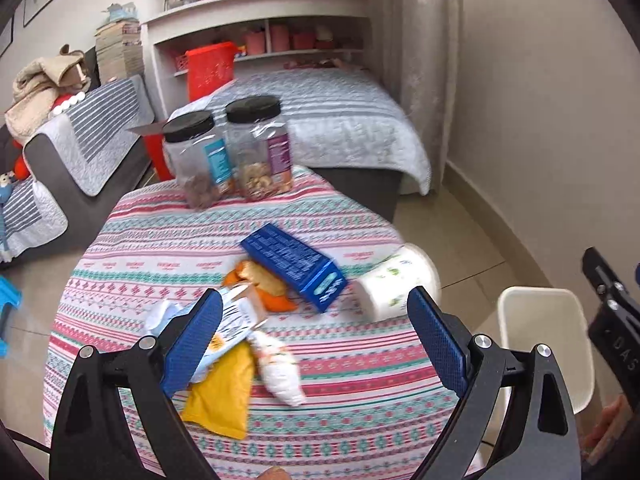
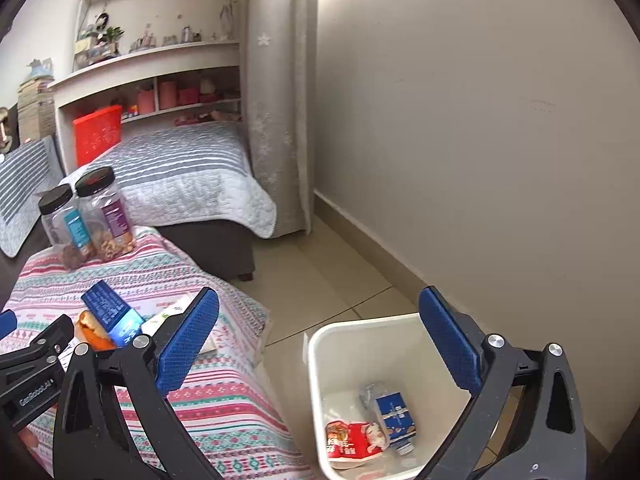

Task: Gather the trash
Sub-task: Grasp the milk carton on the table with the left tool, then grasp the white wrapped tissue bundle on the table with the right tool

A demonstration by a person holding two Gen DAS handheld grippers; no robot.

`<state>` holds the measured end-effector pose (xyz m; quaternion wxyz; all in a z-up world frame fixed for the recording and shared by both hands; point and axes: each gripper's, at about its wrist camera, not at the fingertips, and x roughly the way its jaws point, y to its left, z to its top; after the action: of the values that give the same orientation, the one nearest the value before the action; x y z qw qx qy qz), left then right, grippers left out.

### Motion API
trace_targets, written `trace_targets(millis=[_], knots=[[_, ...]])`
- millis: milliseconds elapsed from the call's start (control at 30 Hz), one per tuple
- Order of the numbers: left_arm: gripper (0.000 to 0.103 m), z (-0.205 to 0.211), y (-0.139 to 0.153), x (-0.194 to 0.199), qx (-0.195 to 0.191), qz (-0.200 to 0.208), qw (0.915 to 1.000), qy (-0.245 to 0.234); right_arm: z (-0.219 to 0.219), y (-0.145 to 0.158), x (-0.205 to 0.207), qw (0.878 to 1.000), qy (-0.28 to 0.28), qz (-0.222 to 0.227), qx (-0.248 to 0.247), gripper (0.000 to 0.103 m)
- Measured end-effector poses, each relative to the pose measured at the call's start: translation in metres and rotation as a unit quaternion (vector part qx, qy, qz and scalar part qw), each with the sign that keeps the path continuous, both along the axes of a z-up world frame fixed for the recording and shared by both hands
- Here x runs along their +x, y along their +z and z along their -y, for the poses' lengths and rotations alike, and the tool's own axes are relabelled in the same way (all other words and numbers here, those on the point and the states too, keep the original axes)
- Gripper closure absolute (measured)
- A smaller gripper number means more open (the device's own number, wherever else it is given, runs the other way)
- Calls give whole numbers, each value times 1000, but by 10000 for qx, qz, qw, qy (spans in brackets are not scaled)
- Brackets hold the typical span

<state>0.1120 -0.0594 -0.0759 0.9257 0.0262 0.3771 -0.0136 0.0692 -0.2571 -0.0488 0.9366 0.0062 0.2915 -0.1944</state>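
Note:
Trash lies on a round table with a striped patterned cloth (image 1: 360, 400): a blue box (image 1: 294, 266), orange peel (image 1: 260, 284), a white and blue wrapper (image 1: 236, 320), a yellow packet (image 1: 222, 404), a crumpled white wrapper (image 1: 280, 372) and a white cup with green print (image 1: 396, 284) on its side at the right edge. My left gripper (image 1: 316, 298) hangs open over this pile with nothing held. My right gripper (image 2: 319, 296) is open and empty above the floor, by a white bin (image 2: 340, 360) that holds a red packet (image 2: 352, 440) and a blue carton (image 2: 396, 420).
Two black-lidded jars (image 1: 228, 152) stand at the table's far edge. The bin (image 1: 536, 292) sits on the tiled floor right of the table, near the wall. A bed (image 1: 328, 120), a sofa (image 1: 80, 152) and shelves (image 1: 260, 40) lie beyond.

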Motion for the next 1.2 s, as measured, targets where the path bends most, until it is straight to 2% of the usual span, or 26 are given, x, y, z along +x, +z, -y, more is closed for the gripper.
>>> trace_targets(millis=[233,433,667,733,800,900,933,1000,1033,1067,1133,1200], knots=[[12,-52,-21,25,40,-560,9978,363,-27,-11,16,9991,338,-243,33,7],[12,-77,-56,57,438,-1194,9917,175,-46,-20,29,9976,540,-436,7,7],[13,-78,-92,74,1095,-1618,9807,25,-56,-32,41,9958,621,-667,17,7],[20,-73,-96,70,1321,-1618,9779,-128,-59,-35,44,9950,666,-749,28,7],[36,-67,-98,64,1554,-1625,9739,-299,-61,-38,47,9941,717,-816,26,7],[39,-64,-103,56,1949,-1643,9657,-499,-67,-44,51,9922,805,-946,73,7],[45,-65,-104,53,2022,-1595,9648,-530,-69,-45,52,9918,822,-974,80,7],[59,-72,-96,49,1835,-1553,9694,-504,-73,-48,54,9911,858,-1019,71,7],[70,-78,-89,48,1589,-1557,9738,-477,-74,-48,54,9908,877,-1030,66,7],[75,-84,-82,47,1300,-1588,9776,-467,-76,-50,54,9906,893,-1037,64,7],[77,-97,-67,42,776,-1598,9831,-438,-78,-50,55,9900,934,-1059,63,7],[78,-107,-57,38,536,-1545,9858,-384,-81,-52,55,9893,976,-1087,52,7]])
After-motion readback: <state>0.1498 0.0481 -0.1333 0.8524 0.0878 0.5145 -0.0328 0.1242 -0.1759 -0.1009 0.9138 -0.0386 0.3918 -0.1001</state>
